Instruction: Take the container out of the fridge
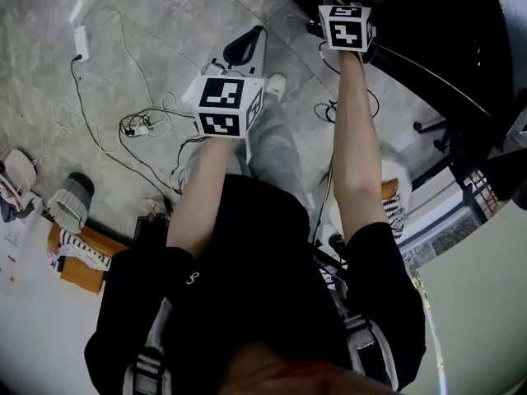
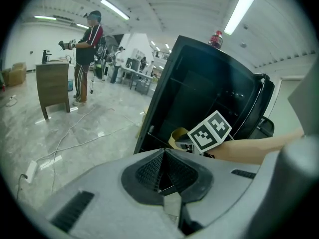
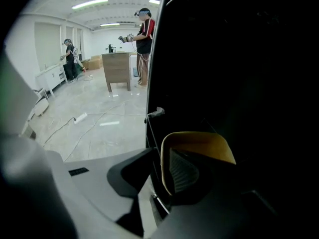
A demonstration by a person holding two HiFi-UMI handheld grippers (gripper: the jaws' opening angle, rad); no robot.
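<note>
A grey marbled floor (image 1: 49, 81) strewn with white cables (image 1: 123, 122) runs through a wide room with strip lights overhead. The yellow container (image 3: 199, 142) sits low at the front of the dark, open fridge (image 2: 199, 83). The right gripper (image 3: 159, 176) is at the fridge mouth. Its fingers are apart and straddle the container's near wall, with one ribbed pad inside the tub and the other outside. The left gripper (image 2: 163, 171) hangs outside the fridge, with its fingers pressed together on nothing. Only its view shows a red bottle (image 2: 216, 39) on the fridge top and the right gripper's marker cube just beside the container. Only the head view shows both forearms stretched forward. Well apart, a person (image 2: 88, 39) stands by a wooden cabinet (image 2: 52, 83).
</note>
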